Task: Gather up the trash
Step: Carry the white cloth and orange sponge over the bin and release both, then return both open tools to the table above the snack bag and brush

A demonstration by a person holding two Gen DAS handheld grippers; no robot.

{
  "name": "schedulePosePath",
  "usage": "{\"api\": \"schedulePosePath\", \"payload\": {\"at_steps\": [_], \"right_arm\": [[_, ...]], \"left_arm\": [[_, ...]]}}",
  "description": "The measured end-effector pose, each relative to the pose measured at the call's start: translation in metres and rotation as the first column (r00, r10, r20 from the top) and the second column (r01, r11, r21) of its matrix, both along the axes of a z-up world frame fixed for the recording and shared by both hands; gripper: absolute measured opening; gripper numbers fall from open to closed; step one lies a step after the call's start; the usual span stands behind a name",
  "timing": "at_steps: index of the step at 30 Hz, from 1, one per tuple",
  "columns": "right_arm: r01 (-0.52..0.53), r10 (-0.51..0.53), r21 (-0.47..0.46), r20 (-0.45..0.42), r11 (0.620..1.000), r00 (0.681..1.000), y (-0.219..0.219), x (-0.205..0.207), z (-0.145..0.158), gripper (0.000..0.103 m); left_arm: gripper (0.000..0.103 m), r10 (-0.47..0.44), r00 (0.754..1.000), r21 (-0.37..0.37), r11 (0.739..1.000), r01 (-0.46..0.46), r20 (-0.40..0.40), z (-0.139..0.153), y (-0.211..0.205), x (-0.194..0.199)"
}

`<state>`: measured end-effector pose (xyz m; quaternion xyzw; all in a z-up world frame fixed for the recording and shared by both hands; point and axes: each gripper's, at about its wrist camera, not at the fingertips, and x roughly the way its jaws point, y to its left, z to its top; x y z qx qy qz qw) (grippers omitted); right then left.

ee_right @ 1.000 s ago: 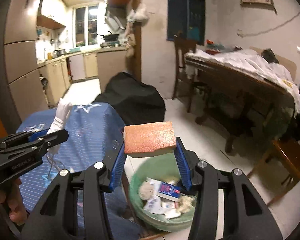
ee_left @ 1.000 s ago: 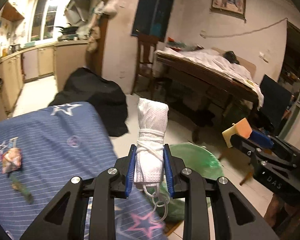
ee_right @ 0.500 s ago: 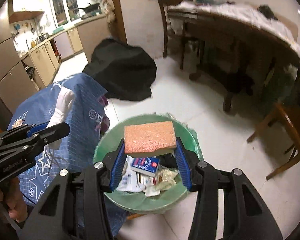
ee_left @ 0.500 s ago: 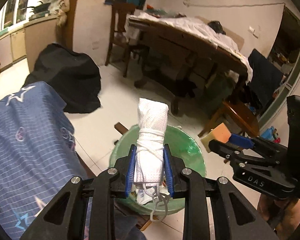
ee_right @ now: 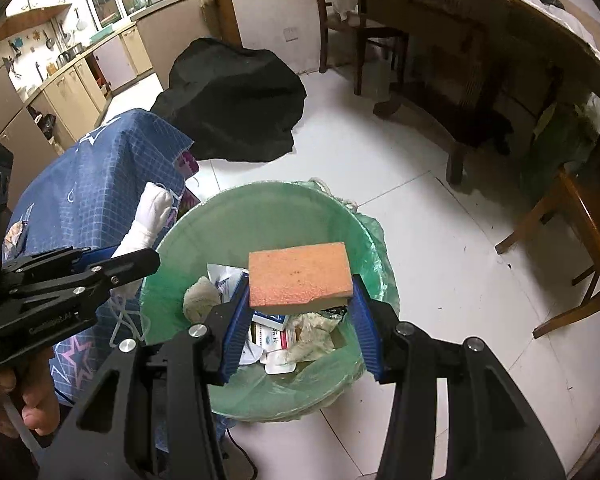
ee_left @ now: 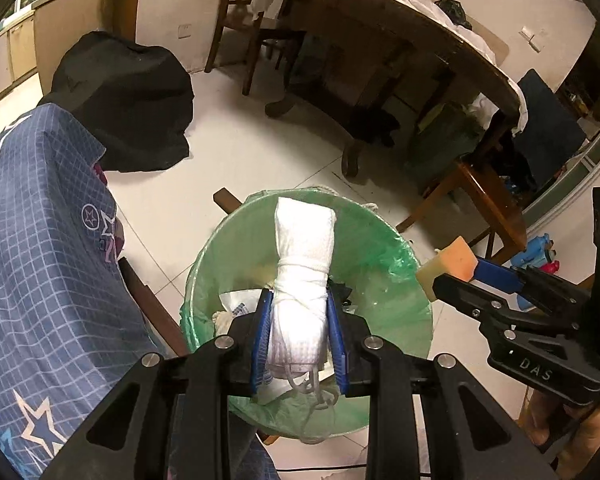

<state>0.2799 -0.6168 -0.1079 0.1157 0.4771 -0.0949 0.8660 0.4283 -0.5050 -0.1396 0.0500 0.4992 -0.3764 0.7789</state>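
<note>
A round bin with a green liner stands on the floor, with boxes, wrappers and tissues inside. My left gripper hangs over its near side, shut on a white rolled cloth bundle tied with string, loops dangling below. My right gripper is over the bin as well, shut on an orange sponge with a pale underside. In the left wrist view the right gripper and the sponge show at the bin's right rim. In the right wrist view the left gripper and the bundle sit at the left rim.
A table under a blue star-patterned cloth borders the bin on the left. A black covered heap lies behind it. A dark wooden table, a chair and a wooden stool stand beyond on the white tiles.
Both grippers came forward off the blue cloth and tipped downward, ending over the bin. The bundle and the sponge stay gripped as before.
</note>
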Motion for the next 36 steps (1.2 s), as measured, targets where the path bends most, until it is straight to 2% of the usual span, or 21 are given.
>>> {"api": "schedulePosePath", "payload": {"at_steps": [13, 14, 15, 17, 18, 28, 36], "right_arm": [[0.001, -0.001, 0.013, 0.011, 1.000, 1.000, -0.006, 0.001, -0.003, 0.047], [0.001, -0.001, 0.016, 0.011, 1.000, 1.000, -0.007, 0.001, -0.004, 0.047], [0.001, -0.001, 0.018, 0.010, 1.000, 1.000, -0.007, 0.002, -0.004, 0.054], [0.006, -0.006, 0.018, 0.018, 1.000, 1.000, -0.009, 0.001, -0.003, 0.067], [0.014, -0.014, 0.016, 0.026, 1.000, 1.000, -0.010, 0.000, -0.002, 0.067], [0.024, -0.025, 0.032, 0.036, 0.999, 0.999, -0.016, -0.001, -0.007, 0.067], [0.028, -0.026, -0.017, 0.081, 0.999, 0.996, -0.004, -0.013, 0.007, 0.067]], "left_arm": [[0.029, -0.003, 1.000, 0.016, 1.000, 0.003, 0.007, 0.001, 0.000, -0.003], [0.035, -0.003, 1.000, 0.020, 1.000, 0.003, 0.010, 0.001, -0.001, -0.003], [0.040, -0.002, 1.000, 0.023, 1.000, 0.002, 0.011, 0.000, 0.000, -0.003], [0.067, 0.003, 1.000, 0.026, 1.000, -0.004, 0.017, 0.000, -0.001, -0.003], [0.070, 0.015, 0.999, 0.027, 1.000, -0.016, 0.029, 0.000, 0.000, -0.002], [0.070, 0.037, 0.999, 0.041, 0.998, -0.038, 0.025, -0.006, 0.007, 0.003], [0.070, 0.034, 0.998, 0.042, 0.998, -0.036, 0.053, 0.002, 0.014, -0.006]]}}
